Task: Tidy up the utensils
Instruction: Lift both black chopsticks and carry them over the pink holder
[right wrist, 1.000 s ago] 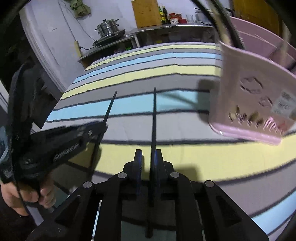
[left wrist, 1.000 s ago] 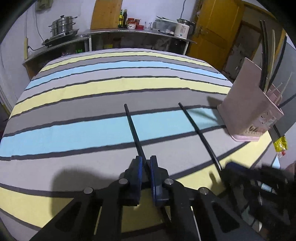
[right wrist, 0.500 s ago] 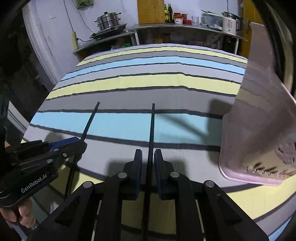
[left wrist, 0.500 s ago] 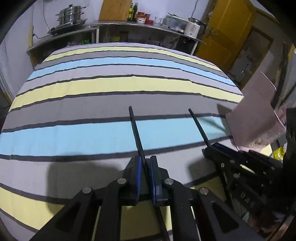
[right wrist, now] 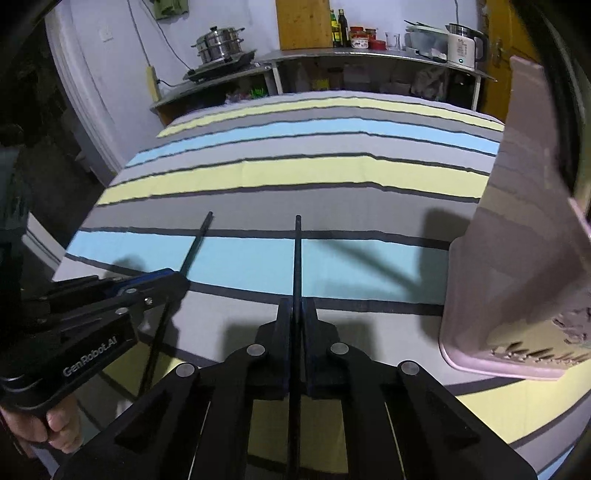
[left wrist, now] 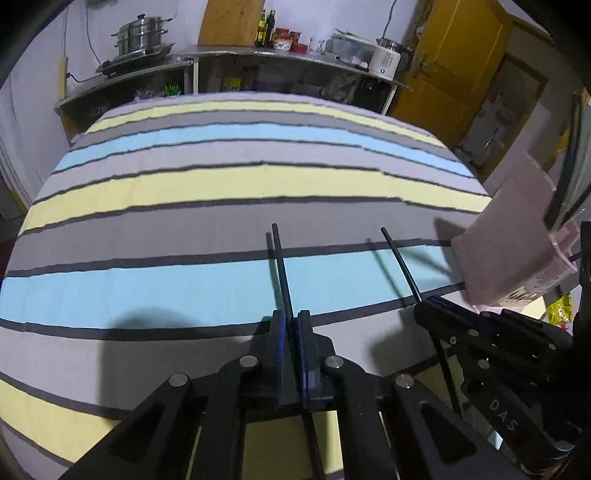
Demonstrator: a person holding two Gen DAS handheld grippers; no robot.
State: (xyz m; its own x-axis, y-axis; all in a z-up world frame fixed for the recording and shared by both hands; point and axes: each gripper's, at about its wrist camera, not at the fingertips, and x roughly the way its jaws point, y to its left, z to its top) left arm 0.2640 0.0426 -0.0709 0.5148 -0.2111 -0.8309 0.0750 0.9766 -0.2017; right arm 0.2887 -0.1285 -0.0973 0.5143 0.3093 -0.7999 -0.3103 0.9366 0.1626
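My left gripper (left wrist: 291, 318) is shut on a black chopstick (left wrist: 281, 269) that points forward above the striped tablecloth. My right gripper (right wrist: 296, 305) is shut on a second black chopstick (right wrist: 297, 254), also held above the cloth. In the left wrist view the right gripper (left wrist: 430, 306) and its chopstick (left wrist: 400, 264) show to the right. In the right wrist view the left gripper (right wrist: 168, 277) and its chopstick (right wrist: 197, 242) show to the left. A pink utensil holder (right wrist: 517, 258) stands at the right, with dark utensils in it (left wrist: 565, 177).
The table carries a cloth (left wrist: 221, 184) striped in grey, blue and yellow. Behind it a metal counter (left wrist: 295, 59) holds a steel pot (left wrist: 140, 35), bottles, jars and a white kettle (right wrist: 461, 48). A yellow door (left wrist: 458, 62) stands at the back right.
Both grippers have lifted and tilted with their chopsticks still clamped. The pink holder has slid further toward the right edge of both views.
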